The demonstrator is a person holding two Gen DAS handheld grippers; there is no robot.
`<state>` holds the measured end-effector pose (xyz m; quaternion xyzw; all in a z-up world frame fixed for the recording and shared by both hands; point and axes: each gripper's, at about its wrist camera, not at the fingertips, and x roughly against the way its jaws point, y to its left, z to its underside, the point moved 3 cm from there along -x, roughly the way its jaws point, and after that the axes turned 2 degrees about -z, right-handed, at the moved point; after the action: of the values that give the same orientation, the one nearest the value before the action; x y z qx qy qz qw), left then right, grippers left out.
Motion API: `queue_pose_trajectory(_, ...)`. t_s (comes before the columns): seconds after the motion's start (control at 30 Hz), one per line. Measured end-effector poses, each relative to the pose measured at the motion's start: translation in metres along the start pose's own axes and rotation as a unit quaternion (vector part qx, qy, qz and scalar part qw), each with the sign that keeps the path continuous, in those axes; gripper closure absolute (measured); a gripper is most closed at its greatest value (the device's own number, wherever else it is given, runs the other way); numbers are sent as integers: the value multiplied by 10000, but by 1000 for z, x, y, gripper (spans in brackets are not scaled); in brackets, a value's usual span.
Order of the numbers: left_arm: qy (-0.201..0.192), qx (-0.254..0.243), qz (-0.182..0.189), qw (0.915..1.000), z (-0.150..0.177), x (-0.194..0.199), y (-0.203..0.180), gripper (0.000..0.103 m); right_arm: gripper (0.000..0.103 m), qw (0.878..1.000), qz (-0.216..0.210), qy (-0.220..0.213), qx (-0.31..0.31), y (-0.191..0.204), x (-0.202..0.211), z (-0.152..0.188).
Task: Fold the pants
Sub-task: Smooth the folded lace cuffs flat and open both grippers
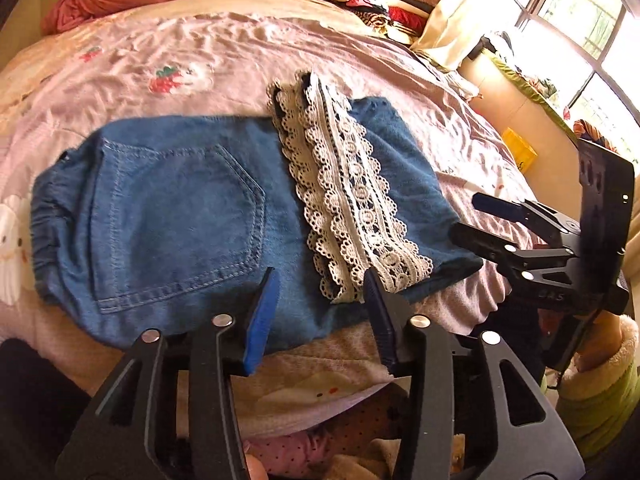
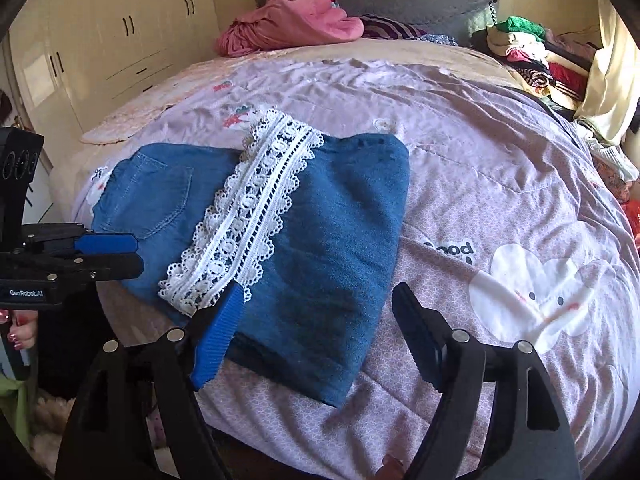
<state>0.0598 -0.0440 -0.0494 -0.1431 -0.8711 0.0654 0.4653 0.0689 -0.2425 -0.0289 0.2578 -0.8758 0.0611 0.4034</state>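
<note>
The small blue denim pants [image 1: 172,216] lie flat on the pink printed bed cover [image 1: 180,64], near the edge of the bed closest to the person. They are already folded over once. The leg ends, with their band of white lace trim [image 1: 344,196], lie across the middle, and the back pocket [image 1: 180,224] faces up at about 9 o'clock from the lace in the left wrist view.

The left claw [image 1: 320,304] is partly open, with nothing between its blue pads. It hangs just over the near edge of the pants, so I think it has let go of the cloth. The right claw [image 2: 316,332] is wide open and empty too. It sits over the near corner of the folded part, at about 6 o'clock from the lace in the right wrist view.

I think one fold is done and the next fold is about to start. The next move probably needs both claws to pinch one end of the pants, maybe the folded end at 3 o'clock, lift it, and lay it over the pocket end. Both layers must be pinched together, or the top one may slip.

Some things are hard to see. The layers under the fold are hidden. The waistband at 9 o'clock is bunched and a bit blurry. The bed edge below the claws is hidden behind them. I cannot tell if the pads touch the cloth.
</note>
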Motion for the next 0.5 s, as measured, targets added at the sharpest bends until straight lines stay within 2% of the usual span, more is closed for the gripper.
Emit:
queue_pose_trajectory(0.23, -240, 76, -213, 9995, -2, 24, 12, 50, 19, 9995, -103, -291, 50, 19, 22, -16)
queue_pose_trajectory(0.3, -289, 106, -253, 9992, -2, 29, 16, 40, 16, 9992, -132, -363, 107, 27, 26, -21)
queue_pose_trajectory(0.5, -430, 229, -381, 9981, 0, 41, 29, 26, 12, 9988, -72, -438, 218, 45, 29, -32)
